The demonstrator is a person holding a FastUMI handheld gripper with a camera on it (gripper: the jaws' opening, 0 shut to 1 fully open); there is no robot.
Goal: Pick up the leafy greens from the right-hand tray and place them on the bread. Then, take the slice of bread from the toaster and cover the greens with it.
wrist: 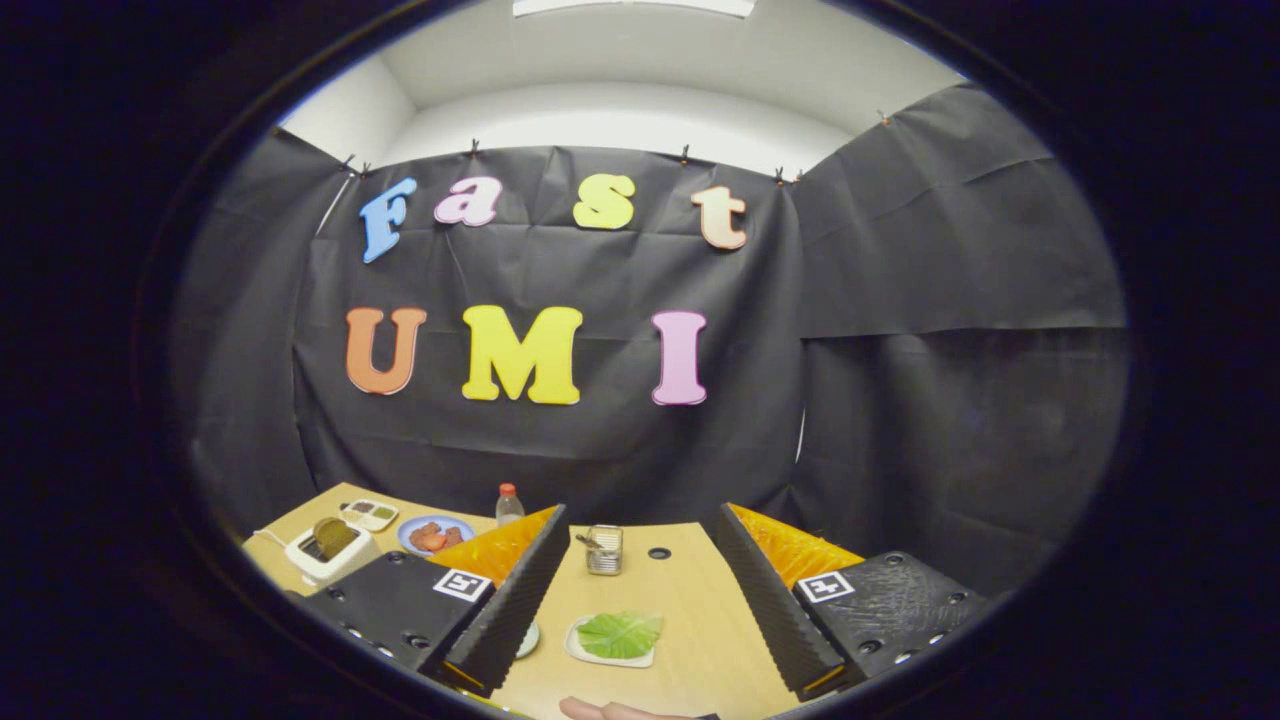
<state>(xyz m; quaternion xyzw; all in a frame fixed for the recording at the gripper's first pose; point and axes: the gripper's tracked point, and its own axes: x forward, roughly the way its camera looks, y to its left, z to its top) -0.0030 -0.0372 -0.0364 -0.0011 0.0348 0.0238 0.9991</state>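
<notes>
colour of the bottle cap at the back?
Red cap on the bottle, gripper view; gripper open above the table.

The tool (640, 620) showed as two long wedge-shaped fingers (505, 610), standing wide apart with nothing pressed between them. Each finger's inner face was ribbed with fine crosswise ridges from root to tip. Behind each finger sat a blocky housing (395, 600) with a rough, textured top and a row of small round screws or holes along its outer edge. Each housing carried a square printed marker (461, 584), white with a black pattern, the second marker (826, 586) on the other block. A bare fingertip (610, 710) of the person showed below them.
</notes>
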